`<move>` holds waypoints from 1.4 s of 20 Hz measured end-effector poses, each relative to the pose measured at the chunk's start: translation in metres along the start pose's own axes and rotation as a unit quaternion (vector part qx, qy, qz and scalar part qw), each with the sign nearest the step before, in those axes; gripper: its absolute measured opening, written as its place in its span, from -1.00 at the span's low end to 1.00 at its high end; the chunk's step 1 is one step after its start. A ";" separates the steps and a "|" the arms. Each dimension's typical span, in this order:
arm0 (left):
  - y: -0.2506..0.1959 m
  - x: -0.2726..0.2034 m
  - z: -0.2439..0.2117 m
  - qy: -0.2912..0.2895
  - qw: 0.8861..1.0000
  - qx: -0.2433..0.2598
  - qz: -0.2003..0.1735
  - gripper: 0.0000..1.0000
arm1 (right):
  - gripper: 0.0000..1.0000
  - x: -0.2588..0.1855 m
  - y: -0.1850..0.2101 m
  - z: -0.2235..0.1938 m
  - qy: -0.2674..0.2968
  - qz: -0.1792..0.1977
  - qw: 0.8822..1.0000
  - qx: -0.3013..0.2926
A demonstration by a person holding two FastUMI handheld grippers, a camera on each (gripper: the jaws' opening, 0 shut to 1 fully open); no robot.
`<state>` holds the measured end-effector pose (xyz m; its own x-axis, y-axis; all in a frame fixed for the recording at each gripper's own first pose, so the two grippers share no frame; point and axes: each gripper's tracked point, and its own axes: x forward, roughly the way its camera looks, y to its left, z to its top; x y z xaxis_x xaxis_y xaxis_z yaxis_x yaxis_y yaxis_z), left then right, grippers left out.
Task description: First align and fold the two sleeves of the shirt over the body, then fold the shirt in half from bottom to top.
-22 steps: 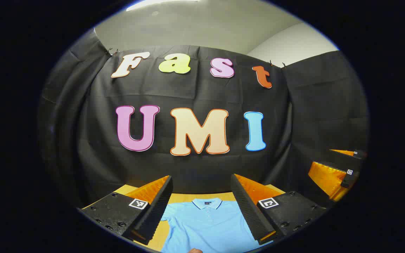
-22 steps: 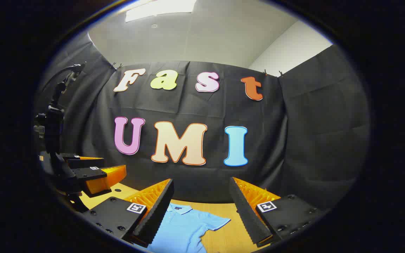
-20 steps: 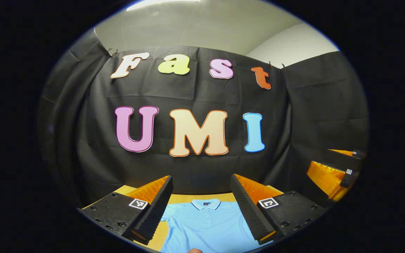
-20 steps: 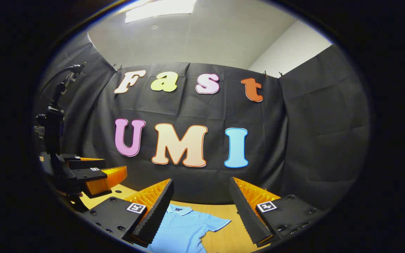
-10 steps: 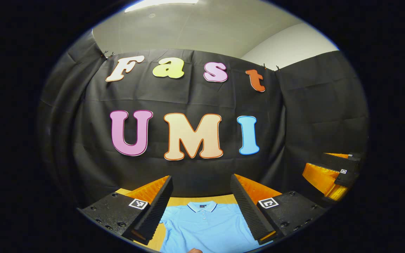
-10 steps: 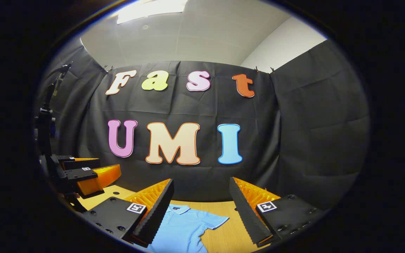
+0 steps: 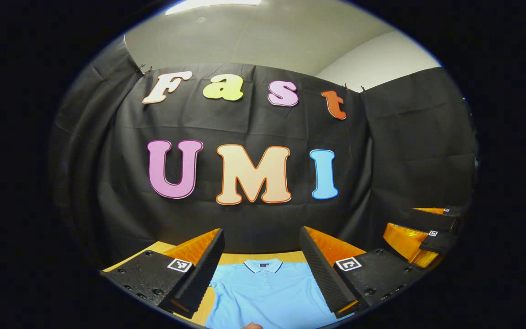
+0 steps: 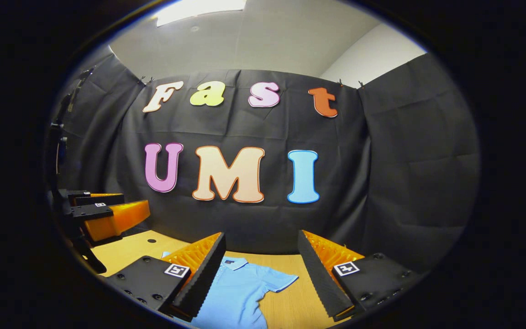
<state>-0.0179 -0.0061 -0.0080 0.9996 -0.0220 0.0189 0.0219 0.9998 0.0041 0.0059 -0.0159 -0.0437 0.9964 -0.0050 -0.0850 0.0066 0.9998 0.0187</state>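
A light blue polo shirt lies flat on the wooden table, collar toward the far wall. In the left gripper view my left gripper hovers open above the shirt's chest, nothing between its fingers. The right gripper view has the shirt with one short sleeve spread out to the side. My right gripper is open above that side of the shirt, holding nothing. The left gripper also appears at the left of the right gripper view, and the right gripper at the right of the left gripper view.
The black cloth wall stands close behind the table's far edge. A small dark hole marks the tabletop at the far left. Bare wood lies beside the spread sleeve.
Both views have shifted slightly. The right gripper view has tipped down, showing more tabletop and shirt. The other gripper sits a little lower in each view.
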 end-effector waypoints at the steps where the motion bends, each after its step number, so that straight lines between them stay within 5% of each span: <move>1: 0.003 0.001 -0.002 0.001 1.000 0.001 0.002 0.94 | 0.96 0.006 -0.001 -0.003 0.000 0.003 1.000 0.001; 15: 0.073 0.066 -0.034 0.035 0.999 0.001 0.024 0.95 | 0.97 0.174 -0.043 -0.151 0.139 -0.057 0.989 0.006; 28: 0.115 0.094 -0.078 0.073 0.997 -0.006 0.037 0.96 | 1.00 0.244 -0.072 -0.292 0.255 -0.111 0.960 -0.002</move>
<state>0.0801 0.1072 -0.0838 0.9906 0.0509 -0.1266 -0.0519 0.9986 -0.0040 0.2242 -0.0835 -0.3562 0.7986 -0.2097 -0.5641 0.2133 0.9751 -0.0606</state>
